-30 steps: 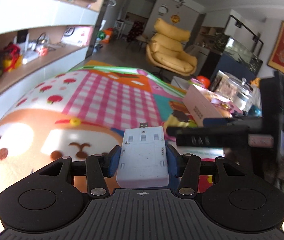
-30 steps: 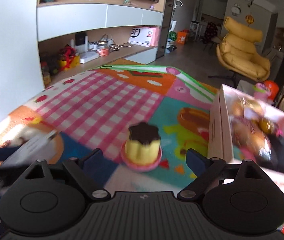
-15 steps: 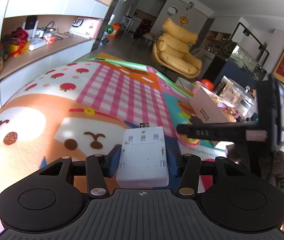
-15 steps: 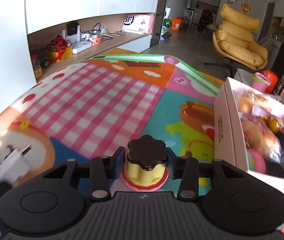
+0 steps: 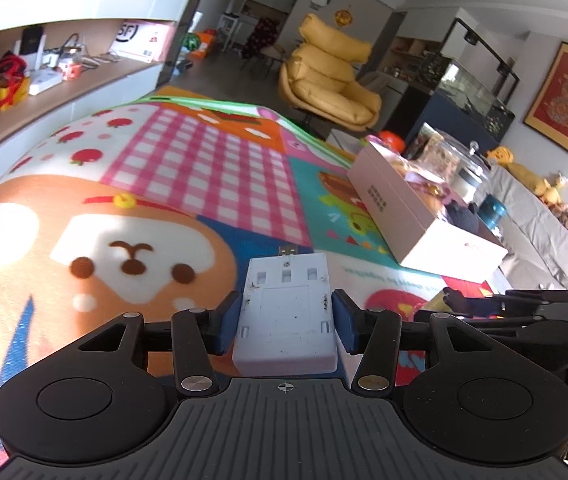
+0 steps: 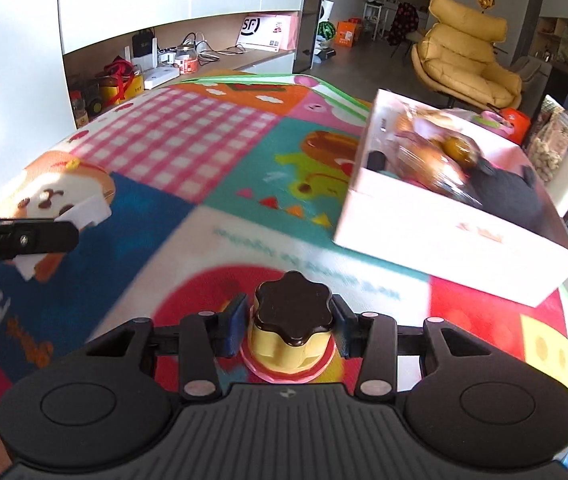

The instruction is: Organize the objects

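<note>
Carry step: left tool point(image 5: 286, 316) pinches the adapter point(image 5: 287, 312), right tool point(image 6: 291, 322) the pudding point(image 6: 290, 326); next, probably box point(image 6: 444, 224) at two o'clock.

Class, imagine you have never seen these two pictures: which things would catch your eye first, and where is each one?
First, the bright cartoon play mat filling the floor. Next, the toy pudding clamped in the right gripper, and the white USB adapter clamped in the left gripper, both low in the centre of their views. Then the pale box of toys on the mat's right side.
</note>
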Demonstrator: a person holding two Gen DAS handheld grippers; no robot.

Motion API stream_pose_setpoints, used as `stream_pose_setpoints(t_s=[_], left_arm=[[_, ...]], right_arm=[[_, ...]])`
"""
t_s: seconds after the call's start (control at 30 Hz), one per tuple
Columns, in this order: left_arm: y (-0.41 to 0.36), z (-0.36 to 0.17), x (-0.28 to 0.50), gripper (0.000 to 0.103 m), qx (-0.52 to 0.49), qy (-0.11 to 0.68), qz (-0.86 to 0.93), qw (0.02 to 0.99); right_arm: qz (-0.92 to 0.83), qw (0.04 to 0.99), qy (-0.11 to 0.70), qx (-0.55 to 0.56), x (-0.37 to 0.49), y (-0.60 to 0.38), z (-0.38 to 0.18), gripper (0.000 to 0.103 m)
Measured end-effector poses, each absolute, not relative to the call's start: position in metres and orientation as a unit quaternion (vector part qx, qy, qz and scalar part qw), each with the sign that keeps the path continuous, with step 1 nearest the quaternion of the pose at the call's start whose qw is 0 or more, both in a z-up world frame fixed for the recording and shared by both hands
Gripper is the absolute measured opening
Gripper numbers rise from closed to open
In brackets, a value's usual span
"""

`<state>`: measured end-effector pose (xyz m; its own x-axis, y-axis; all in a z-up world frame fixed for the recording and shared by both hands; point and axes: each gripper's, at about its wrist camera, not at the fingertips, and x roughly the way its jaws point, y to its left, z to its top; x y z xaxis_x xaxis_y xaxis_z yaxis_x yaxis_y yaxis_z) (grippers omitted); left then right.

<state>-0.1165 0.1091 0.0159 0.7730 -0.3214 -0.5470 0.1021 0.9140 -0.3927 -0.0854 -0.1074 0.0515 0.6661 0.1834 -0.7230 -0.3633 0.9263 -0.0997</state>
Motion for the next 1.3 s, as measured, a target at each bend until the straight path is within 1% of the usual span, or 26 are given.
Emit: stream_pose_setpoints(t_s=[0.07,0.13,0.17,0.2,0.33,0.53,0.63,0.67,0.73,0.8,1.0,1.1,1.17,1.23,1.27,1.3], left_arm=[[0.104,0.017,-0.117,0.054,-0.166,0.317,-0.117,0.926],[0.100,0.019,-0.118,0.054,-0.161,0.318,-0.118,0.927],[0.099,0.019,-0.118,0.054,-0.159,0.318,-0.119,0.927],[0.097,0.020,-0.119,0.054,-0.156,0.318,-0.119,0.928],[0.094,0.022,-0.121,0.054,-0.148,0.318,-0.118,0.929],[0.088,0.023,-0.120,0.054,-0.141,0.323,-0.120,0.928],[0.085,0.022,-0.119,0.054,-0.139,0.327,-0.123,0.927],[0.084,0.022,-0.118,0.054,-0.139,0.328,-0.123,0.926],[0.083,0.020,-0.117,0.054,-0.137,0.331,-0.125,0.925],[0.082,0.020,-0.117,0.054,-0.135,0.332,-0.126,0.925],[0.084,0.018,-0.117,0.054,-0.140,0.332,-0.121,0.925],[0.086,0.017,-0.116,0.054,-0.141,0.335,-0.121,0.924],[0.086,0.017,-0.117,0.054,-0.142,0.336,-0.122,0.923],[0.086,0.016,-0.117,0.054,-0.142,0.336,-0.122,0.923],[0.087,0.016,-0.117,0.054,-0.143,0.336,-0.122,0.923],[0.087,0.016,-0.117,0.054,-0.143,0.336,-0.122,0.923]], right_arm=[[0.145,0.907,0.379,-0.116,-0.090,-0.113,0.051,0.047],[0.139,0.909,0.375,-0.116,-0.094,-0.117,0.050,0.061],[0.139,0.910,0.373,-0.116,-0.096,-0.120,0.049,0.064],[0.138,0.911,0.372,-0.117,-0.098,-0.121,0.048,0.072],[0.129,0.915,0.361,-0.130,-0.101,-0.128,0.046,0.084],[0.089,0.923,0.341,-0.155,-0.102,-0.142,0.044,0.086],[0.102,0.921,0.355,-0.122,-0.101,-0.151,0.047,0.087],[0.116,0.919,0.361,-0.105,-0.101,-0.152,0.048,0.088],[0.137,0.917,0.364,-0.087,-0.102,-0.148,0.049,0.094],[0.142,0.917,0.362,-0.086,-0.100,-0.138,0.047,0.096],[0.144,0.915,0.372,-0.061,-0.073,-0.118,0.042,0.096],[0.145,0.918,0.365,-0.054,-0.064,-0.112,0.045,0.092],[0.137,0.920,0.362,-0.062,-0.060,-0.108,0.045,0.085],[0.133,0.918,0.366,-0.067,-0.057,-0.107,0.044,0.069],[0.133,0.917,0.370,-0.067,-0.057,-0.108,0.044,0.064],[0.132,0.915,0.374,-0.067,-0.057,-0.109,0.043,0.056]])
